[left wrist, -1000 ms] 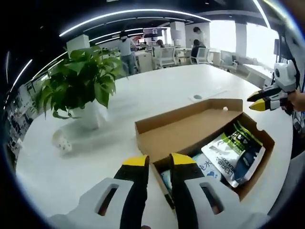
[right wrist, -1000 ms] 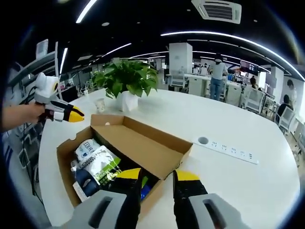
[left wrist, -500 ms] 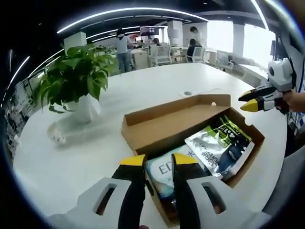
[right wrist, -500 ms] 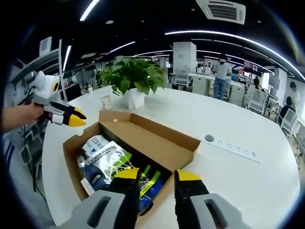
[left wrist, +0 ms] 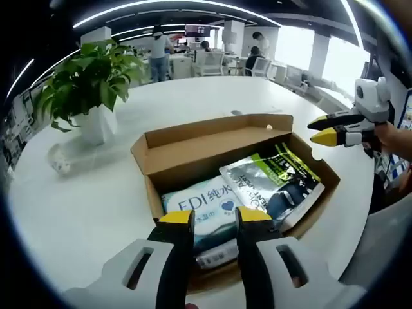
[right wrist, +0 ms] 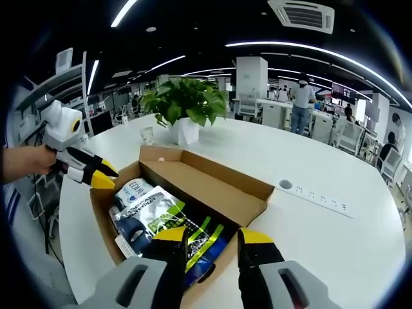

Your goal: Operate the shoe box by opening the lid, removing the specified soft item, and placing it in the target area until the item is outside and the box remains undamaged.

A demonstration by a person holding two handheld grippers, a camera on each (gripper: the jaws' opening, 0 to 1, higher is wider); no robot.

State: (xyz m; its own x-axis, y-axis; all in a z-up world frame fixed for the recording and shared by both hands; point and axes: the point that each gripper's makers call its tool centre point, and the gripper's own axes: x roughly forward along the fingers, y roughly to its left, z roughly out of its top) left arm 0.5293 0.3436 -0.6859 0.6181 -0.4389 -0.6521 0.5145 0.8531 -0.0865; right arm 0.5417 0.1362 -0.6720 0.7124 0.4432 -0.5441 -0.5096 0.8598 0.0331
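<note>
While the shoe box (left wrist: 193, 138) is lying open, the left gripper (left wrist: 215, 217) and right gripper (right wrist: 214, 236) are hovering over its packets (left wrist: 270, 183), jaws parted and gripping nothing.

Counted: one open shoe box (left wrist: 168, 140), three soft packs (left wrist: 203, 206) inside, one potted plant (left wrist: 87, 80), one paper cup (left wrist: 59, 158), two grippers (left wrist: 215, 217).

A potted plant (left wrist: 87, 84) and paper cup (right wrist: 147, 136) stand on the white table (right wrist: 335, 244) near a power strip (right wrist: 312, 196).
</note>
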